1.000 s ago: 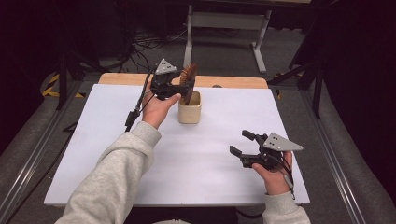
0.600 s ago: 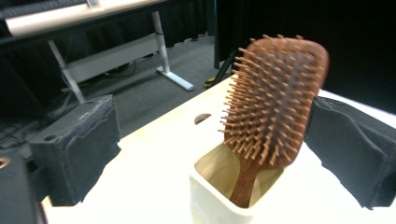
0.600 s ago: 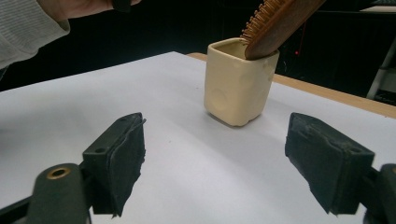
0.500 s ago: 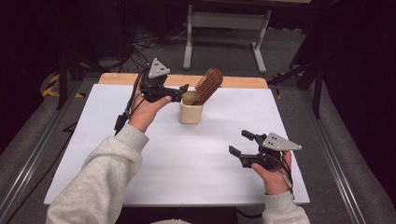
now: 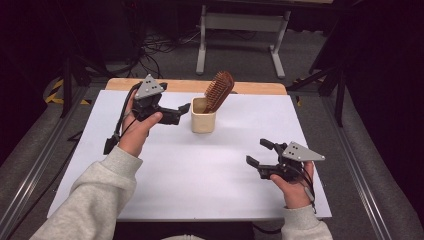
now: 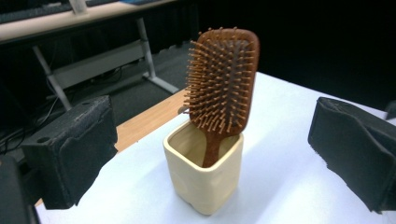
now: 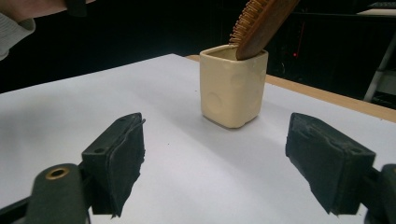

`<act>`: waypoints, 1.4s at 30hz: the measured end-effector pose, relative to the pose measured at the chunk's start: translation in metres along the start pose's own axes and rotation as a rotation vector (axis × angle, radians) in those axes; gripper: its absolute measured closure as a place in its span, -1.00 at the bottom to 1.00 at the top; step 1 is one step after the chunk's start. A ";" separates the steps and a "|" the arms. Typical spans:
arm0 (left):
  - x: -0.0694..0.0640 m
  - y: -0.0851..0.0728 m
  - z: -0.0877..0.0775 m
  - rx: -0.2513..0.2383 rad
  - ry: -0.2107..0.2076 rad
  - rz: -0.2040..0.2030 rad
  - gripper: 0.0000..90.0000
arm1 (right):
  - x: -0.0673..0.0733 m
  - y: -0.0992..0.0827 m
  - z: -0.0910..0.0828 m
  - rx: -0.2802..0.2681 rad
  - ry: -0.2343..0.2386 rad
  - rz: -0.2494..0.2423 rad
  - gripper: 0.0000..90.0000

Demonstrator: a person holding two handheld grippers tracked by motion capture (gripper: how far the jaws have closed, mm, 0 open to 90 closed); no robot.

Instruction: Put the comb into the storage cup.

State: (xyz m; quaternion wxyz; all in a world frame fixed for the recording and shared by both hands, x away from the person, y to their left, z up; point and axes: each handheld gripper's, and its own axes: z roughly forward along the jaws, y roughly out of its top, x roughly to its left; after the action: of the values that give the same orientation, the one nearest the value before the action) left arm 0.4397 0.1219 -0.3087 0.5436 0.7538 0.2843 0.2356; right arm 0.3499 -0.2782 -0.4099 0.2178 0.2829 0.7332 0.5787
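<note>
hairbrush [image 6: 223,88]: handle-down in cream cup [image 6: 205,175] | jaws: wide apart, empty

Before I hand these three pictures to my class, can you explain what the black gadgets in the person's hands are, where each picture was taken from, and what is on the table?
There is no robot here. A person holds a hand-operated gripper in each hand: the left gripper and the right gripper. Each has two padded black jaws and a small camera riding on it.

The high view looks down from above the person's side of the white table. The other two pictures look along each gripper's own jaws, which rise from the bottom corners.

On the table stands a cream square cup with a wooden hairbrush leaning in it, handle down and bristle head sticking out.

Nothing is held. The left gripper's jaws have just been opening and now stand wide beside the cup, nothing between them. The right gripper's jaws are open too, apart from the cup.
</note>
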 end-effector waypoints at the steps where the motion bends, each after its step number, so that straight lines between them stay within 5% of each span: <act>1: 0.000 -0.001 -0.004 -0.007 -0.008 -0.001 -0.95 | 0.000 0.000 0.000 0.000 0.000 0.000 -0.54; 10: -0.006 -0.023 -0.040 -0.039 -0.050 0.026 -0.99 | 0.000 0.002 -0.001 -0.002 -0.002 -0.003 -0.56; 17: -0.005 -0.047 -0.054 -0.047 -0.036 0.041 -0.99 | -0.002 0.000 -0.001 -0.001 -0.004 0.000 -0.57; 25: 0.000 -0.077 -0.073 -0.069 -0.039 -0.016 -0.99 | -0.003 0.000 -0.003 -0.009 -0.007 0.002 -0.58; 42: 0.015 -0.135 -0.097 -0.060 -0.030 -0.054 -0.99 | -0.007 -0.004 -0.005 -0.024 -0.009 0.009 -0.58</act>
State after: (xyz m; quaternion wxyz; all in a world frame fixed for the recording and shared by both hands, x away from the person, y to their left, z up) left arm 0.3631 0.2324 -0.4074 0.5763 0.7328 0.2892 0.2176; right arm 0.3512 -0.2869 -0.4126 0.2220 0.2861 0.7238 0.5873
